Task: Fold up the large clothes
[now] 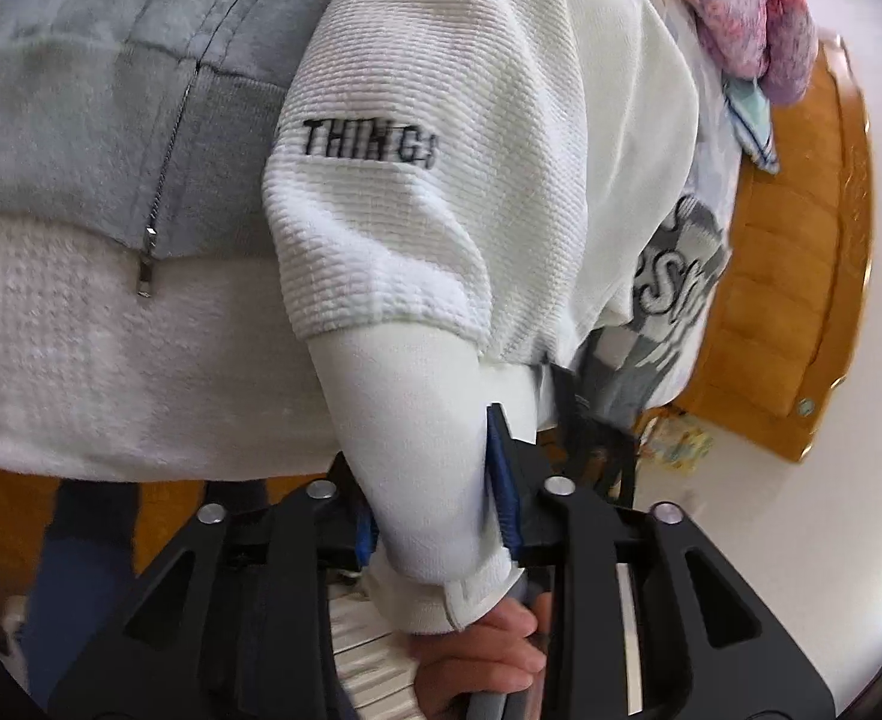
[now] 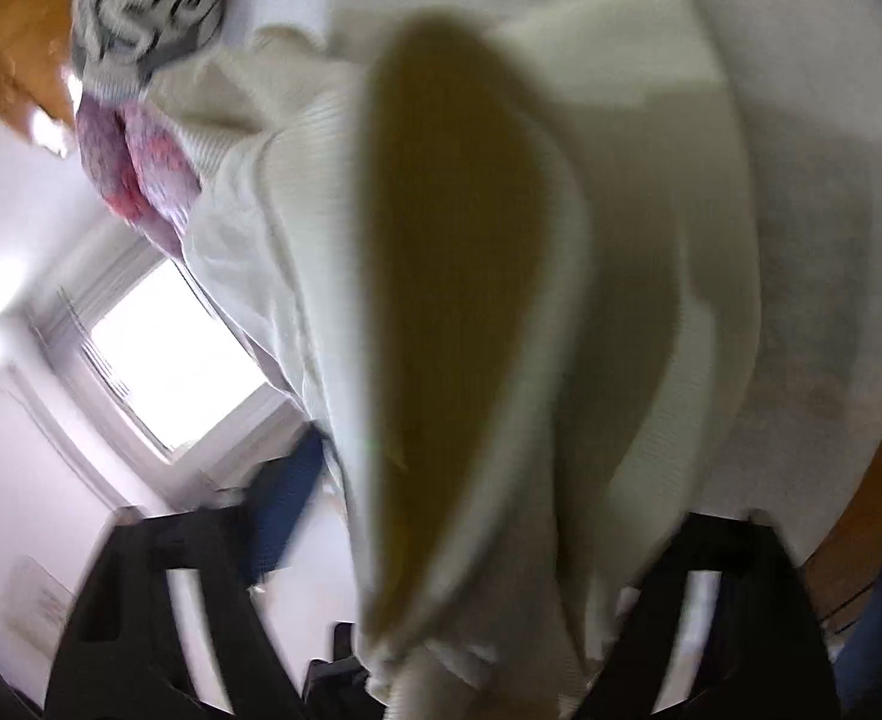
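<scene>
Fold barely begun: white waffle-knit top (image 1: 489, 138) hangs bunched mid-frame, no crease set. Left gripper (image 1: 435, 516) is clamped on its sleeve cuff (image 1: 417, 450). Right gripper (image 2: 435, 648) blurred, fabric between fingers; grip uncertain.

- Left wrist view: a white sleeve (image 1: 429, 468) fills the gap between the jaws, and a hand (image 1: 489, 654) sits close below it.
- A grey zip garment (image 1: 93, 96) blocks the upper left.
- Bare white floor (image 1: 831, 528) lies open at lower right.
- Right wrist view: cream fabric (image 2: 561, 300) crowds the centre and right; room opens at left.
</scene>
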Action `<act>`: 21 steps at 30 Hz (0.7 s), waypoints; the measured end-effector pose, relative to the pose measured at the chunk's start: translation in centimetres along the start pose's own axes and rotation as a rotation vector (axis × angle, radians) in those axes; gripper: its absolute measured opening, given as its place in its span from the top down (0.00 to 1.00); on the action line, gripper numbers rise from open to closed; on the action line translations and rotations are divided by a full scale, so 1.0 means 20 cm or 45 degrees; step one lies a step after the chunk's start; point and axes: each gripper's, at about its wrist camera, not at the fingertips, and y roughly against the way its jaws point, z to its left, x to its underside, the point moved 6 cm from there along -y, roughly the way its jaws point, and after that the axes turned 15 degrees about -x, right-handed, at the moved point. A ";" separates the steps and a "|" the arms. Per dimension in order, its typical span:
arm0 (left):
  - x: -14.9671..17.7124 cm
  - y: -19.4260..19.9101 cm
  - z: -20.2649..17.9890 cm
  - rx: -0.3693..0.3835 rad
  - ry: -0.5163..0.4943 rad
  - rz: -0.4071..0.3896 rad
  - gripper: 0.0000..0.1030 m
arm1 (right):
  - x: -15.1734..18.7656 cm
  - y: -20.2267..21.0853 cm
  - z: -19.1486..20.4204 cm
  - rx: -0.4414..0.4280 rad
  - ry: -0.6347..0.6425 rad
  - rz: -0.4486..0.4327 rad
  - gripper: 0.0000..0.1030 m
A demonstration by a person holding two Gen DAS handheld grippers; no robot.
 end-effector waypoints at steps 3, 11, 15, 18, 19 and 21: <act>0.01 0.02 -0.04 -0.018 -0.082 0.045 0.39 | 0.01 0.05 0.07 0.061 0.109 0.042 0.74; -0.02 0.22 -0.04 -0.097 -0.327 -0.005 0.23 | -0.17 0.32 0.34 0.360 0.447 0.145 0.77; -0.21 0.27 -0.09 -0.200 -0.371 -0.151 0.21 | -0.35 0.46 0.43 0.561 0.595 0.167 0.77; -0.39 0.19 -0.20 -0.207 -0.425 -0.212 0.21 | -0.44 0.55 0.43 0.688 0.675 0.199 0.77; -0.45 0.13 -0.25 -0.220 -0.453 -0.208 0.21 | -0.46 0.55 0.42 0.714 0.685 0.222 0.77; -0.54 0.00 -0.32 -0.259 -0.491 -0.158 0.21 | -0.49 0.52 0.42 0.745 0.696 0.255 0.77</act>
